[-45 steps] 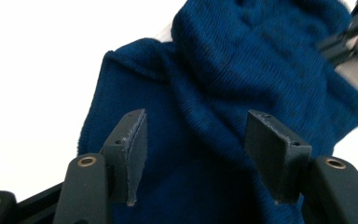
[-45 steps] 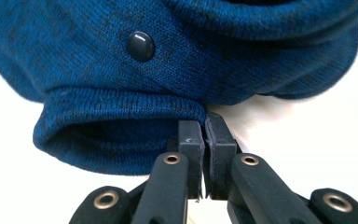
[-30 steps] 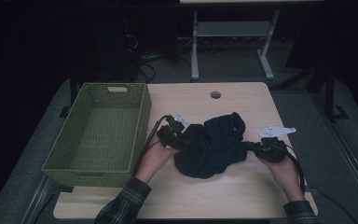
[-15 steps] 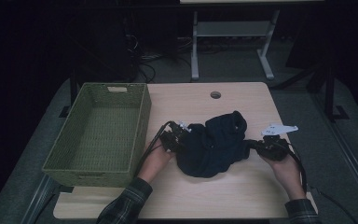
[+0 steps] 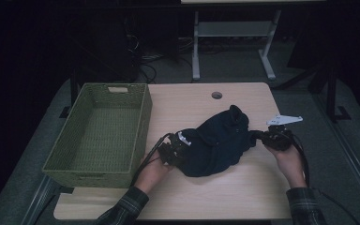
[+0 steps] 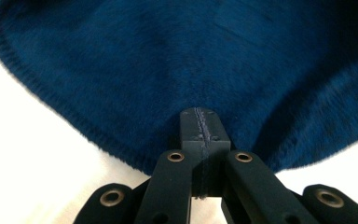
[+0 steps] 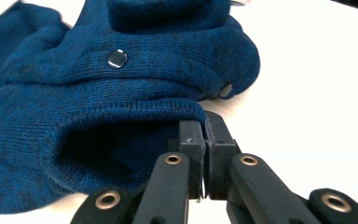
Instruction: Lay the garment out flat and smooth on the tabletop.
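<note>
A dark blue knitted garment point(image 5: 218, 140) with snap buttons point(image 7: 116, 58) lies bunched on the wooden table point(image 5: 187, 101), stretched between my two grippers. My left gripper point(image 5: 183, 146) sits at the garment's left edge. In the left gripper view it point(image 6: 200, 119) is shut, with the fleecy blue cloth point(image 6: 177, 60) pinched at its tips. My right gripper point(image 5: 257, 136) is at the garment's right side. In the right gripper view it point(image 7: 204, 127) is shut on the ribbed hem point(image 7: 135, 109), just under the fold.
A green woven basket point(image 5: 143, 124) stands on the left of the table, close to my left hand. A round cable hole point(image 5: 217, 95) is near the far edge. Bare tabletop lies in front of the garment and behind it.
My left gripper has sunk toward the table at the garment's left edge. My right hand has drawn slightly outward, and the garment has shifted a little with both.
</note>
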`<state>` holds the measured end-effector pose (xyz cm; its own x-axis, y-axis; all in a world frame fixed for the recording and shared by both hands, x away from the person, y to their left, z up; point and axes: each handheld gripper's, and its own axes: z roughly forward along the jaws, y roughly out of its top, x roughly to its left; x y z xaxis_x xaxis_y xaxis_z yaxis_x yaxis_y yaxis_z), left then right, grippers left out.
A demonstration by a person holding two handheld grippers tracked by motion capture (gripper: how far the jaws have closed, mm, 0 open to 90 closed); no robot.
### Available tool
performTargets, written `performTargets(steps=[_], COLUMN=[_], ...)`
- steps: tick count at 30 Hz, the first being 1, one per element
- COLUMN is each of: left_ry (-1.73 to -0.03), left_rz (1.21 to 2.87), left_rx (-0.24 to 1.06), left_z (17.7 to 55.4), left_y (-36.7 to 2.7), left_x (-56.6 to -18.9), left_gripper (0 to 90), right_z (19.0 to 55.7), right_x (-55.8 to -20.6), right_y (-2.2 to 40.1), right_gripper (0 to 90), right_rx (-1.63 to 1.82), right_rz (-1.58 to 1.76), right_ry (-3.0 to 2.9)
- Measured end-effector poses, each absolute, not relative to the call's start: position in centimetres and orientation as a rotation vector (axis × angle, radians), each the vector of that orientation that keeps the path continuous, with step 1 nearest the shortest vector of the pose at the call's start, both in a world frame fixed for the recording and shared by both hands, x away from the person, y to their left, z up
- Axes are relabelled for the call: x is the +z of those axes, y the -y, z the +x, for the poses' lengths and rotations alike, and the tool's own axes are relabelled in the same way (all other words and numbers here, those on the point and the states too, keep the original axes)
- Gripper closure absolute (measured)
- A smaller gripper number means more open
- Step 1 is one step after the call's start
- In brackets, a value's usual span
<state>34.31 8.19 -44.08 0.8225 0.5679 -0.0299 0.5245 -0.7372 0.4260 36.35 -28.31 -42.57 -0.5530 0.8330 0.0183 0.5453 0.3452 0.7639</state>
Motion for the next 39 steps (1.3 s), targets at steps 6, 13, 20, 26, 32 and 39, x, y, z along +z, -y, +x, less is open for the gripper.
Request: performTargets(steps=[6, 13, 20, 26, 32, 39], left_ry=[-0.803, -0.744, -0.679, -0.703, -0.729, -0.746], left_rz=[2.555, 2.540, 2.536, 2.470, 2.421, 2.403], left_rx=[0.067, -0.015, -0.034, -0.047, 0.000, 0.066], left_z=[33.3, 31.7, 30.7, 31.3, 31.8, 33.1], left_y=[-8.6, -8.1, -6.6, -7.4, -8.2, -8.4], left_x=[-44.2, -44.3, -44.5, -43.7, -42.5, -41.8], left_gripper=[90.0, 90.0, 90.0, 82.7, 76.7, 84.1], right_z=[37.6, 39.8, 41.2, 40.2, 38.1, 34.4], right_x=[-42.3, -41.4, -41.2, -41.0, -40.3, -40.2], right_y=[28.4, 28.2, 27.5, 27.4, 27.9, 27.6], right_gripper=[87.8, 87.9, 87.0, 65.7, 58.5, 85.5], right_rx=[1.028, 0.964, 0.956, 1.007, 1.082, 1.194], right_rz=[1.236, 1.251, 1.238, 1.243, 1.252, 1.200], right_ry=[-2.221, -2.207, -2.192, -2.211, -2.165, -2.196])
